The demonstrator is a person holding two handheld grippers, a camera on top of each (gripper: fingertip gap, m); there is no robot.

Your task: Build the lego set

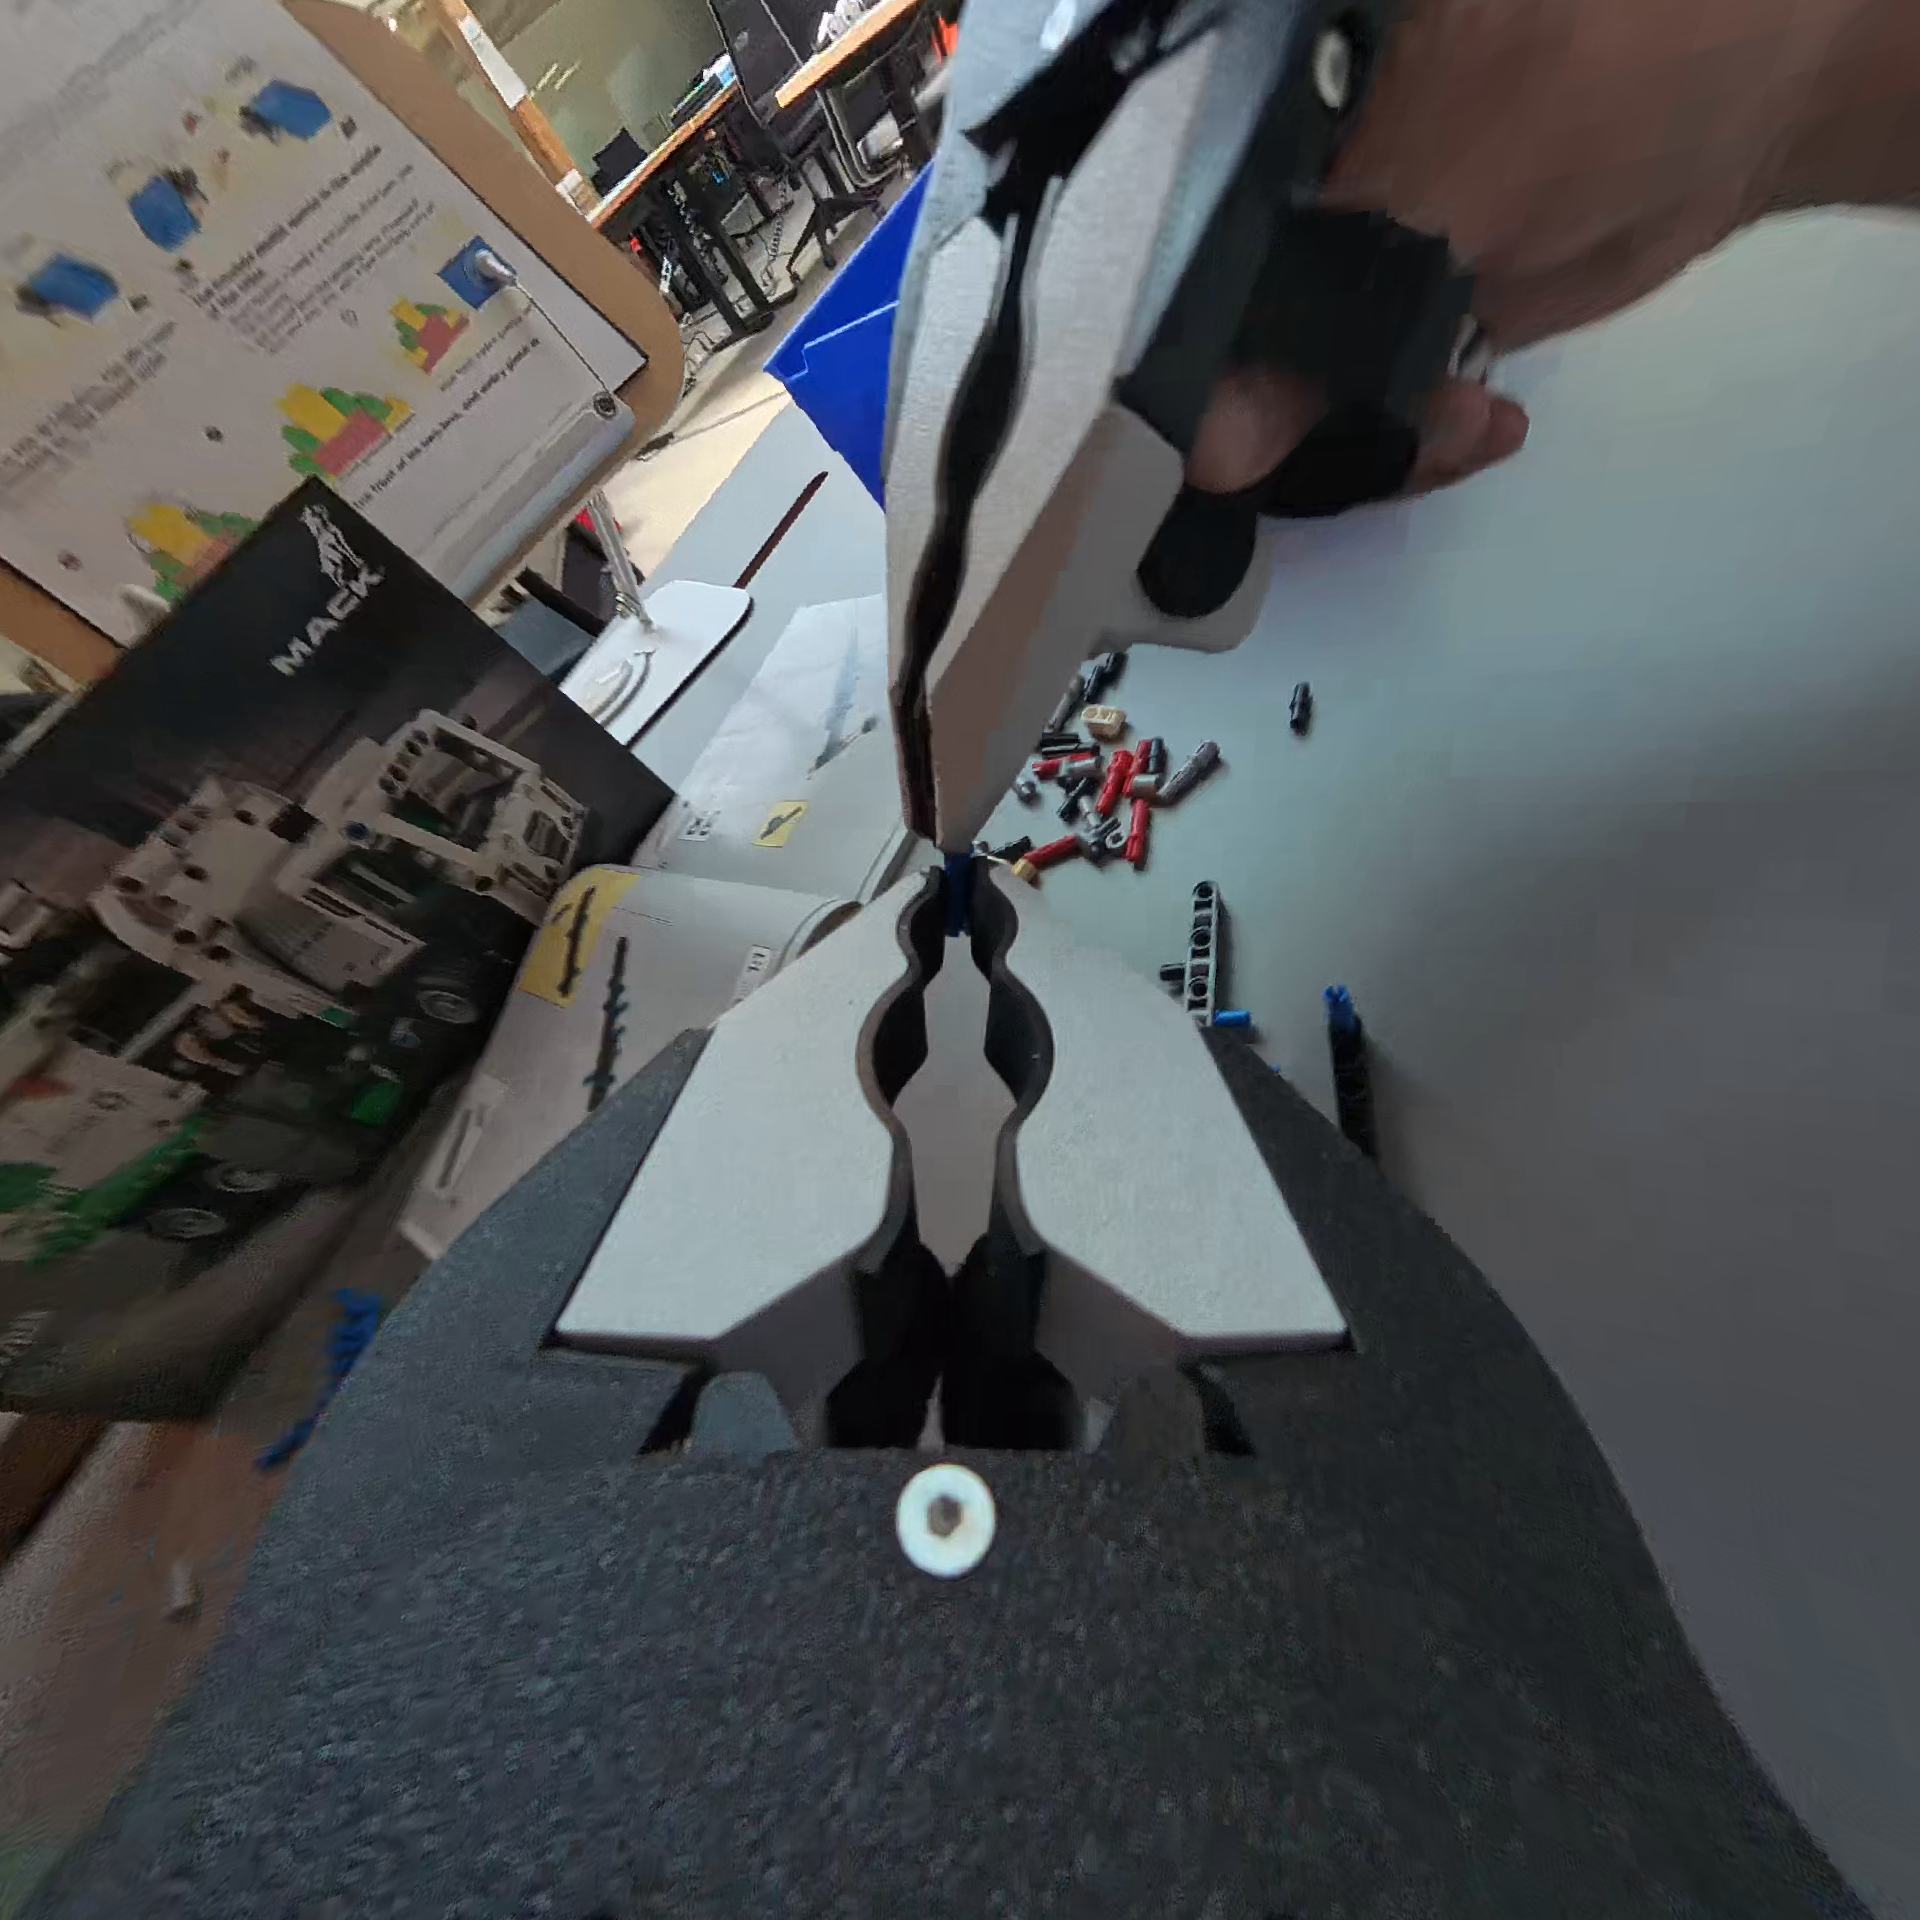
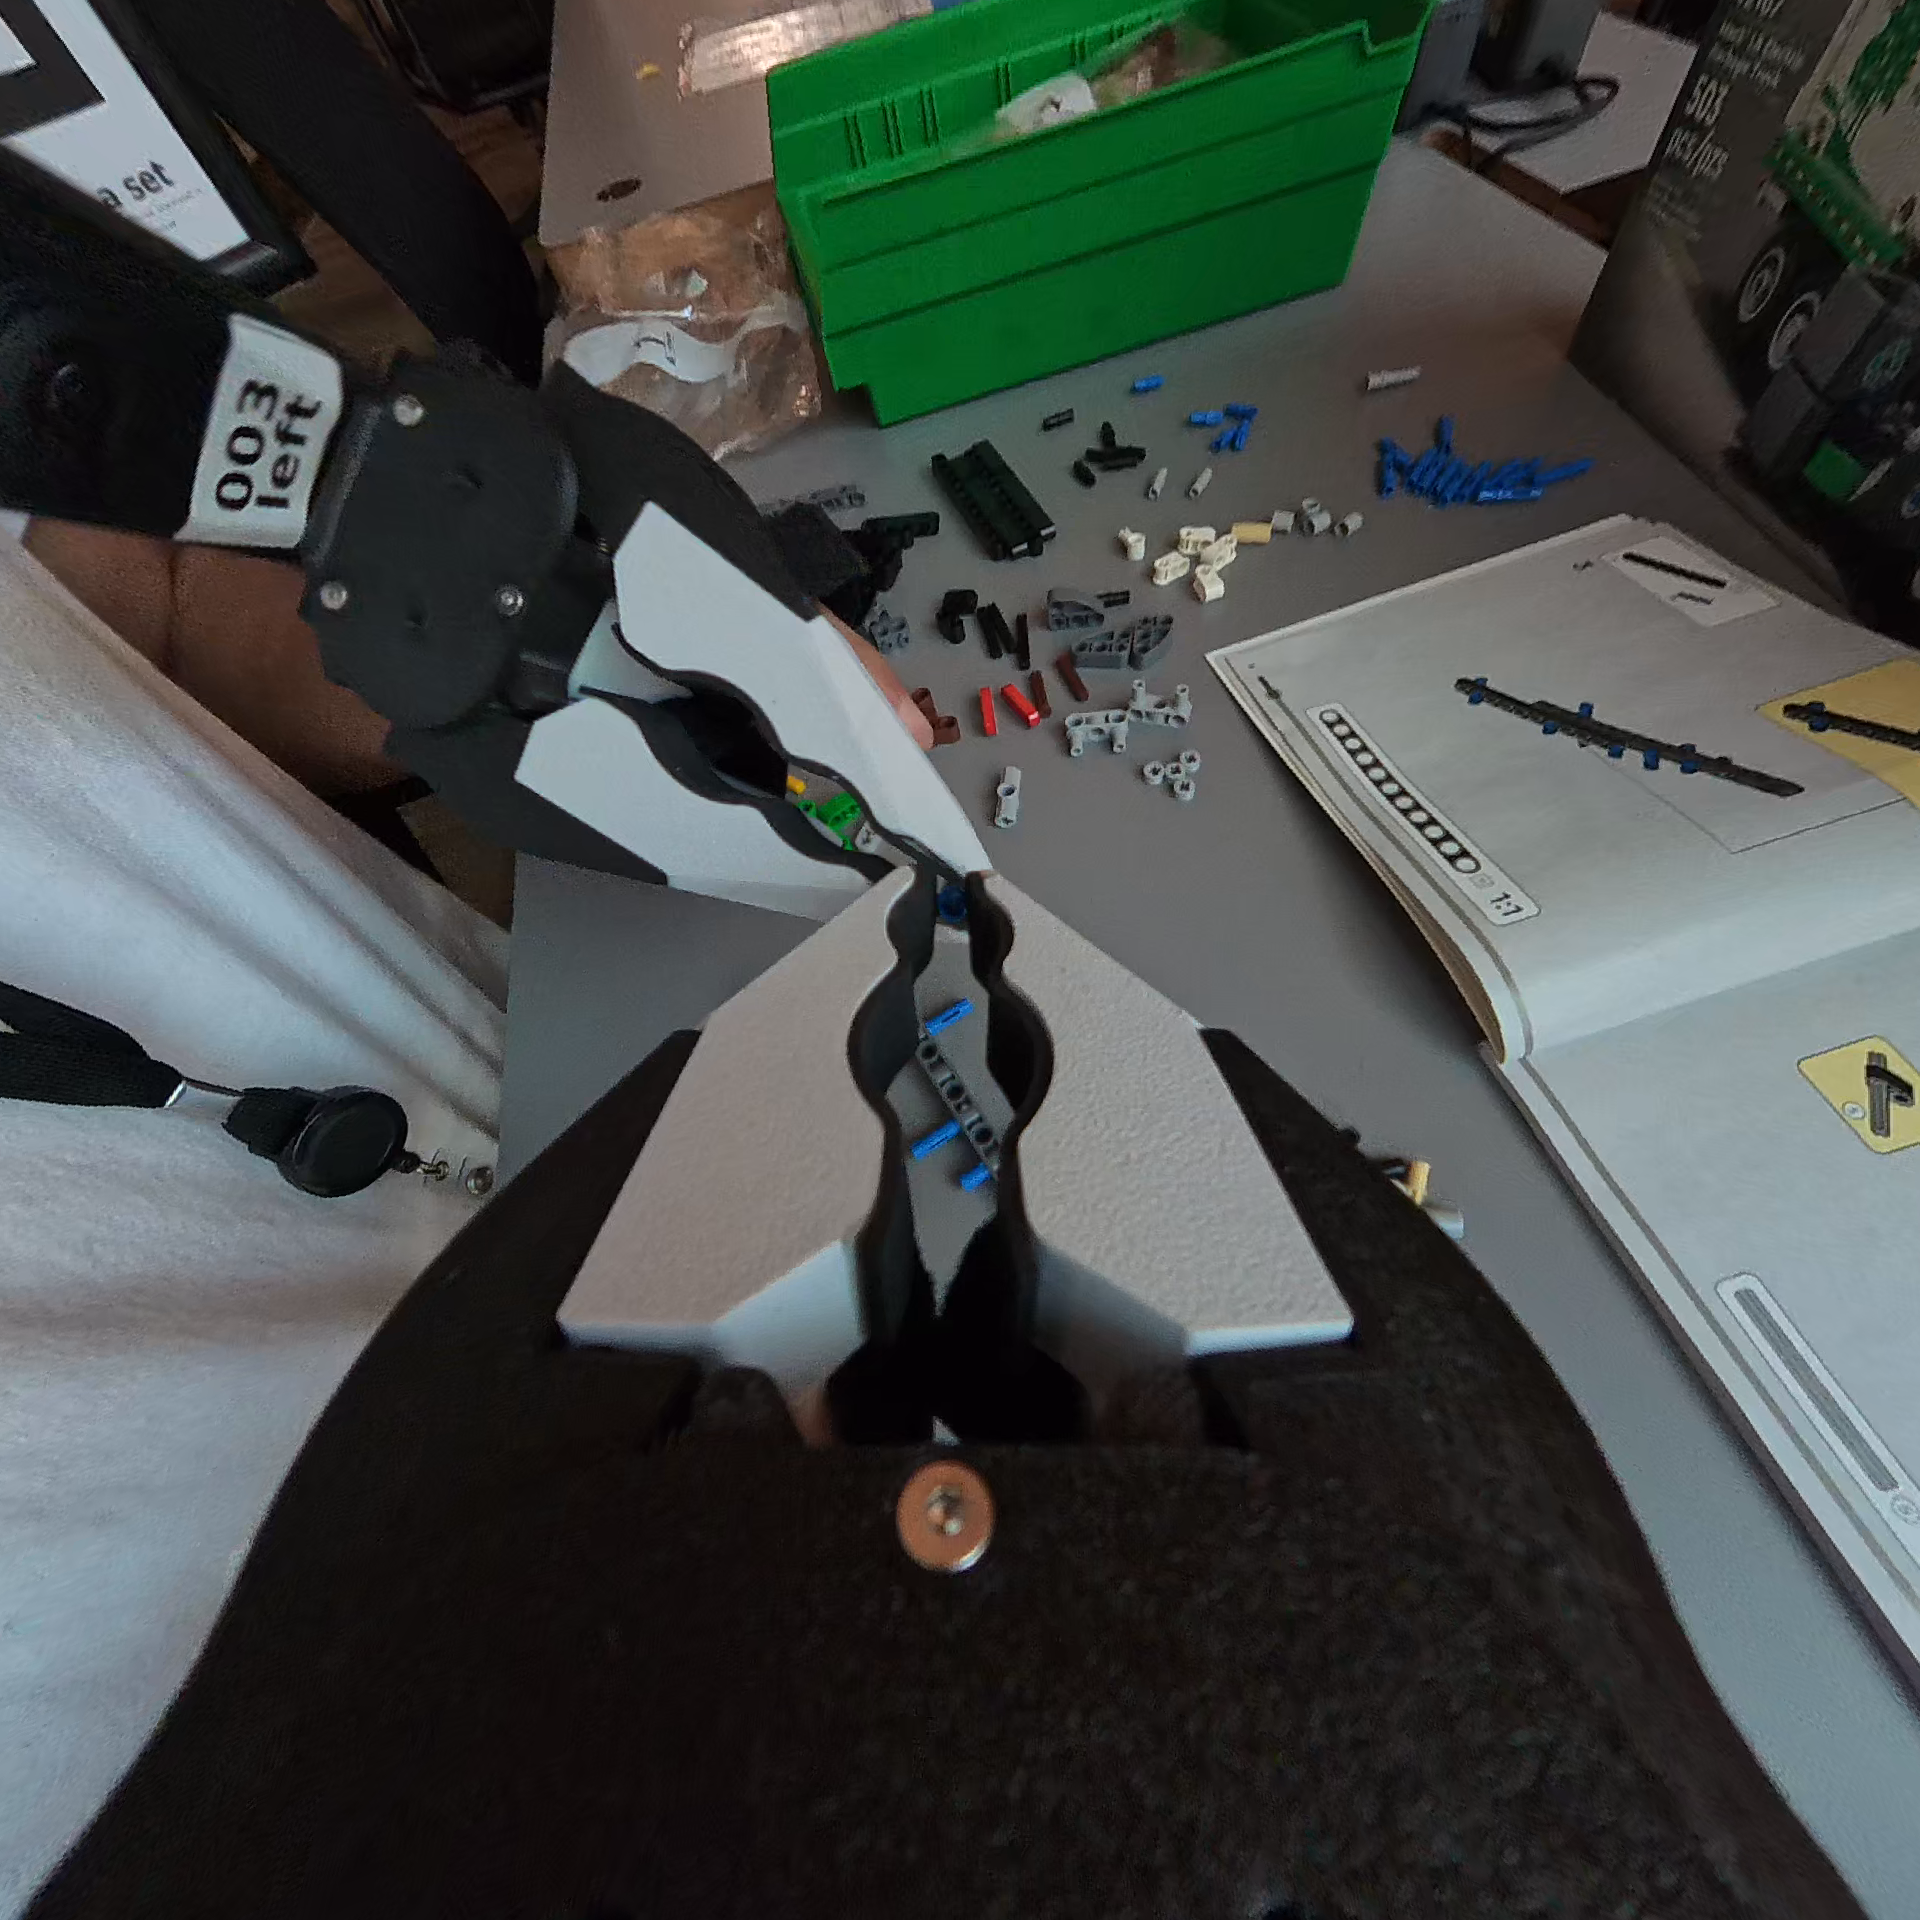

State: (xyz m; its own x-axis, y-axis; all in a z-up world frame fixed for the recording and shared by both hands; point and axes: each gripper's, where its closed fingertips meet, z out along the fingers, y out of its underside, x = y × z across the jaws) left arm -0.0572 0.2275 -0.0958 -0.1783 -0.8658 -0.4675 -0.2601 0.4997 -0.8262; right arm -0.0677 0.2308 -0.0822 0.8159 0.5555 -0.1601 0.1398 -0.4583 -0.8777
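Observation:
A small blue pin (image 1: 957, 896) sits between the nearly closed fingertips of my left gripper (image 1: 957, 883), held above the grey table. My right gripper (image 1: 938, 831) comes down from above, and its tips meet the same pin. In the right wrist view the blue pin (image 2: 948, 906) sits at the tips of my right gripper (image 2: 945, 891), and my left gripper (image 2: 940, 860) reaches in from the left, touching there. A grey beam with blue pins (image 2: 961, 1101) lies on the table below; it also shows in the left wrist view (image 1: 1205, 945).
The open instruction booklet (image 2: 1558, 790) lies to the right. A green bin (image 2: 1081, 208) stands at the back, with loose pieces (image 2: 1122, 665) and a pile of blue pins (image 2: 1465, 473) in front of it. The set's box (image 1: 260, 883), a blue bin (image 1: 842, 353) and red and grey pieces (image 1: 1112, 790) surround the work spot.

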